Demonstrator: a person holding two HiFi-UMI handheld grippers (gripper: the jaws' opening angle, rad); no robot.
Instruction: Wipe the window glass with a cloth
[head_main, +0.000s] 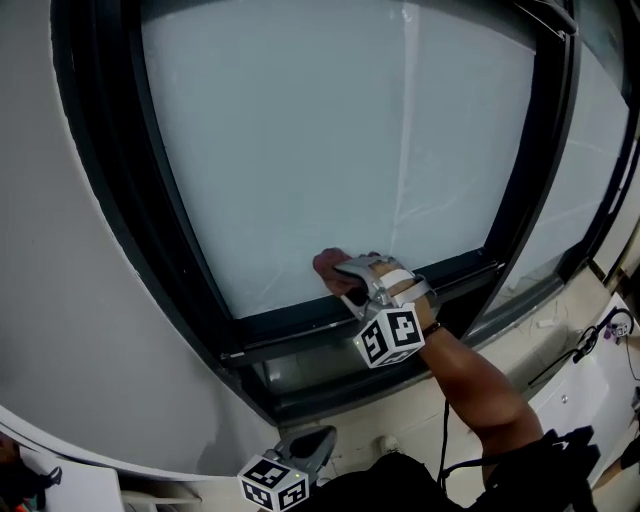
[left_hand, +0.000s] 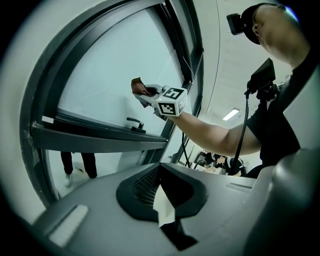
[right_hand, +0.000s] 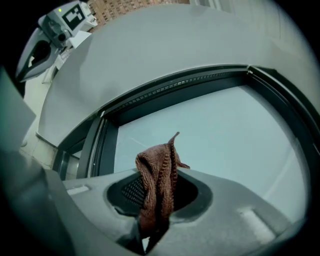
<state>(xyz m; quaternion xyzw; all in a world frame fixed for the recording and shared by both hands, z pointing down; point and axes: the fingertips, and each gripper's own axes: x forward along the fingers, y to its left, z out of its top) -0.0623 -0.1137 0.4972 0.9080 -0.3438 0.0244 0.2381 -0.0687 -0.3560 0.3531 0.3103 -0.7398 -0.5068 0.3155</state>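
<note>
A brown knitted cloth (head_main: 326, 265) is pressed against the lower part of the window glass (head_main: 330, 140), just above the dark bottom frame. My right gripper (head_main: 342, 274) is shut on it. In the right gripper view the cloth (right_hand: 157, 180) stands bunched up out of the shut jaws in front of the glass (right_hand: 225, 130). The left gripper view shows the right gripper (left_hand: 149, 93) and cloth (left_hand: 137, 85) at the pane from below. My left gripper (head_main: 312, 442) hangs low, away from the window. Its jaws (left_hand: 167, 202) are together, with a small white sliver at the seam.
A dark frame (head_main: 300, 335) runs around the pane, with a black handle (left_hand: 134, 122) on the lower rail. A second pane (head_main: 595, 150) lies to the right. Cables (head_main: 590, 340) rest on the white sill at right. A person's legs (left_hand: 75, 165) show below the frame.
</note>
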